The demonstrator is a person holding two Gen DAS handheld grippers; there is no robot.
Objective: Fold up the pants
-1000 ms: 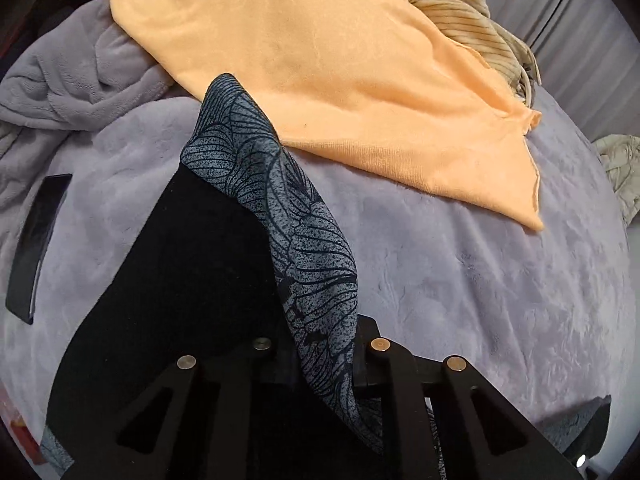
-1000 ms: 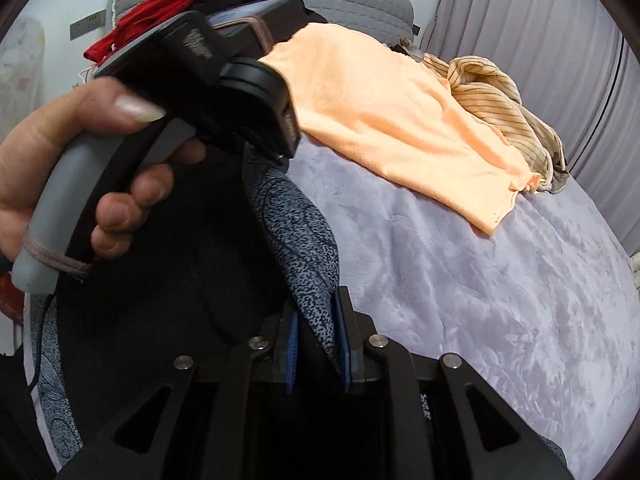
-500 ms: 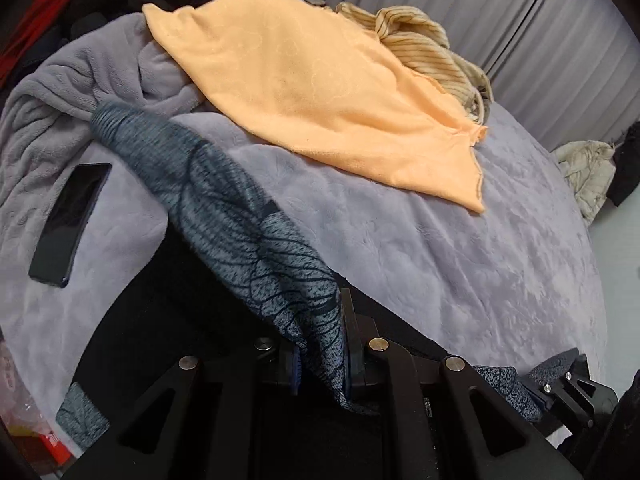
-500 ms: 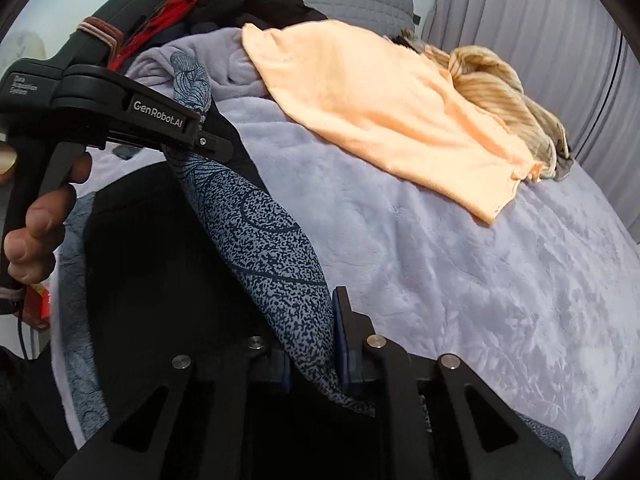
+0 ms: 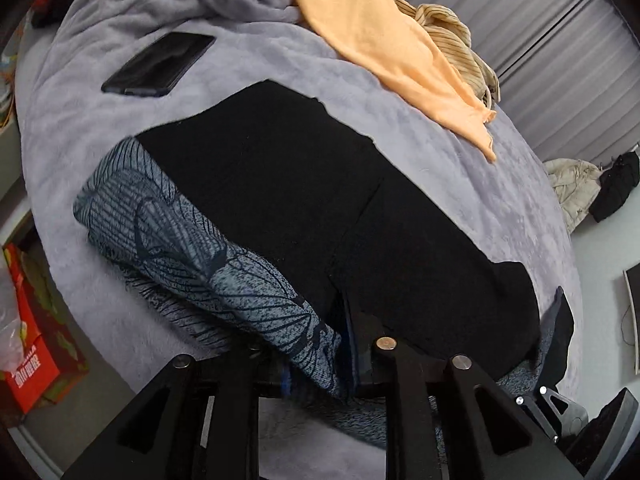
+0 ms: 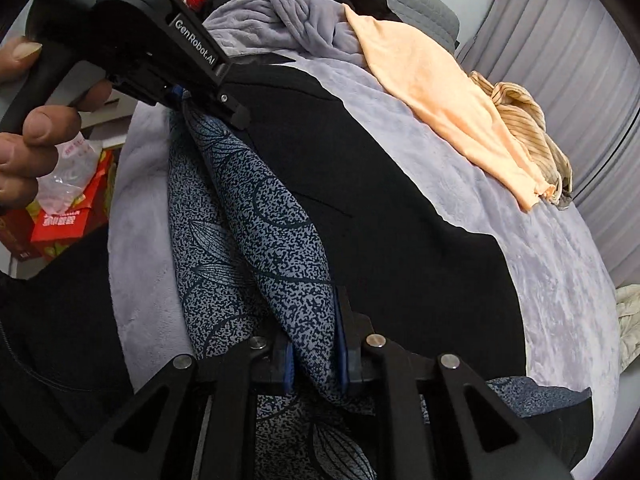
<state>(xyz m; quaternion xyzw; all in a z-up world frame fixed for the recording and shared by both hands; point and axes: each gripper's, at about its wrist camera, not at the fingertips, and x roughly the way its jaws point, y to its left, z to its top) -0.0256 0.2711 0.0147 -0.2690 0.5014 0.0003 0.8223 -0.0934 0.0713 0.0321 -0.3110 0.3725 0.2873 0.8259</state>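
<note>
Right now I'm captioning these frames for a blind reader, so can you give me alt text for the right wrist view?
The right tool pinches a fold of blue leaf-print pants with a black inner side over a grey fleece blanket. At upper left, a hand holds the left tool on the same fold. An orange garment and a striped one lie beyond.

The pants [image 5: 320, 208] lie spread flat on the bed in the middle of the frame, black inner side up. Their blue-grey leaf-print edge [image 6: 276, 240] is rolled over along the lower left, a raised fold running toward the bottom centre.
</note>
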